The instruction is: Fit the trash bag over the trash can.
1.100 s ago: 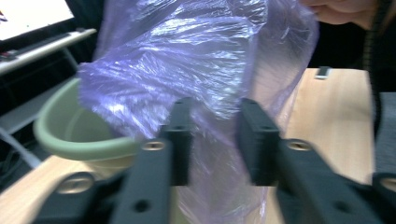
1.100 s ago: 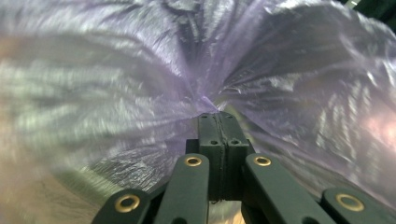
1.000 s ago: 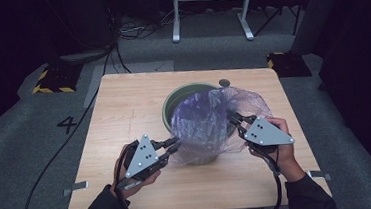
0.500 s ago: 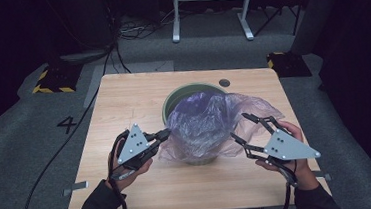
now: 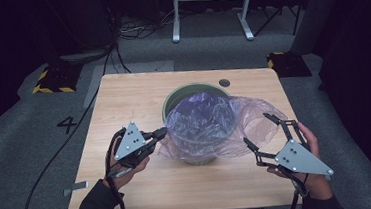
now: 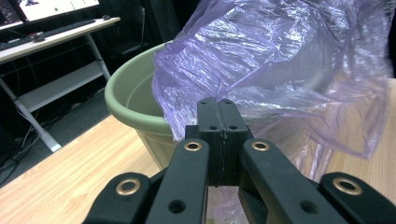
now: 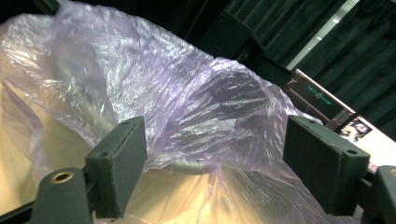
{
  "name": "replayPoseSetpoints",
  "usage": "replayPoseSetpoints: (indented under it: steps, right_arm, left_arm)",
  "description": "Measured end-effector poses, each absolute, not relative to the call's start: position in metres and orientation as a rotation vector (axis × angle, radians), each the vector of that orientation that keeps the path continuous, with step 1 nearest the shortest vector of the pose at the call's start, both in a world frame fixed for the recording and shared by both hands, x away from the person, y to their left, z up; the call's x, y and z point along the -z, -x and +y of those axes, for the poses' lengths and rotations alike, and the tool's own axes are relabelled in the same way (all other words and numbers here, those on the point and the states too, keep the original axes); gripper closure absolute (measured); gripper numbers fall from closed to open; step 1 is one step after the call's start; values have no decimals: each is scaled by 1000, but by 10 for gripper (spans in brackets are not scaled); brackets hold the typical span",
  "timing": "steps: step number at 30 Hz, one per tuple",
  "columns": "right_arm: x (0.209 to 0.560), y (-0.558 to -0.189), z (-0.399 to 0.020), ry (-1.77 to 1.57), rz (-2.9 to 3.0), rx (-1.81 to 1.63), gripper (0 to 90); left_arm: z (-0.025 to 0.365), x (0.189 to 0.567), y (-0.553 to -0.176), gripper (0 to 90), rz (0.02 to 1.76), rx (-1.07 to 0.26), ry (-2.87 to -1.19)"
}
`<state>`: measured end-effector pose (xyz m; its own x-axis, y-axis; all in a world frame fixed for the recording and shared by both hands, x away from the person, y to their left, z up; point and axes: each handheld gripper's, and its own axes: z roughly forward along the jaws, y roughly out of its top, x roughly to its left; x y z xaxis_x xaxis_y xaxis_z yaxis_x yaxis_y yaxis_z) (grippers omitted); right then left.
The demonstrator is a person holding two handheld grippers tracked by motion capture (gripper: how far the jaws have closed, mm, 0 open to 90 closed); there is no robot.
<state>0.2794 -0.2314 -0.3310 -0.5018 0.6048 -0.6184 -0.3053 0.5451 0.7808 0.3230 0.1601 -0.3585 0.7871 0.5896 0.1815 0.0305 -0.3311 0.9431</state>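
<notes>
Two tools working: the left tool (image 5: 159, 133) is pinching the purple bag (image 5: 210, 122) draped over the green pot (image 5: 173, 99) on the table (image 5: 123, 99); the right tool (image 5: 261, 133) has just been opening, jaws wide, nothing between. One-sided tension is risking the bag sliding off the rim, maybe tipping the pot.

Wooden table (image 5: 123, 104), white desk (image 6: 56, 35)

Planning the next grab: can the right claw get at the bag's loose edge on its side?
Probably yes: the right claw stands open, just opened, facing the purple bag with nothing between.
</notes>
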Motion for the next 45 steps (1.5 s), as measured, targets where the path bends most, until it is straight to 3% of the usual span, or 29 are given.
replayPoseSetpoints:
  steps: [3,5,8,11,15,23,26,28,31,36,45]
  right_arm:
    - [331,-284,-229,-244,1791,-1098,324]
    - [331,-288,-226,-227,1800,-1075,428]
    - [330,-291,-221,-230,1801,-1052,491]
    - [329,-293,-214,-227,1797,-1040,507]
    - [327,-298,-205,-236,1807,-1031,488]
    - [326,-311,-196,-274,1847,-1038,466]
    - [326,-312,-196,-283,1857,-1070,449]
    - [325,-311,-196,-281,1862,-1092,428]
    - [323,-308,-200,-283,1862,-1128,394]
    - [321,-304,-211,-312,1833,-1147,325]
    - [317,-294,-236,-353,1807,-1157,234]
  left_arm:
    - [161,359,-322,872,431,-568,-1829]
    - [160,359,-320,597,444,-574,-1826]
    - [162,359,-316,313,437,-549,-1830]
    - [167,356,-310,191,440,-535,-1794]
    - [171,350,-301,155,417,-528,-1788]
    - [139,349,-290,166,307,-522,-1901]
    - [127,352,-295,288,326,-595,-1934]
    - [124,352,-301,487,332,-608,-1945]
    - [128,352,-309,685,360,-610,-1924]
    - [135,352,-317,868,378,-612,-1921]
    - [146,348,-321,896,401,-627,-1896]
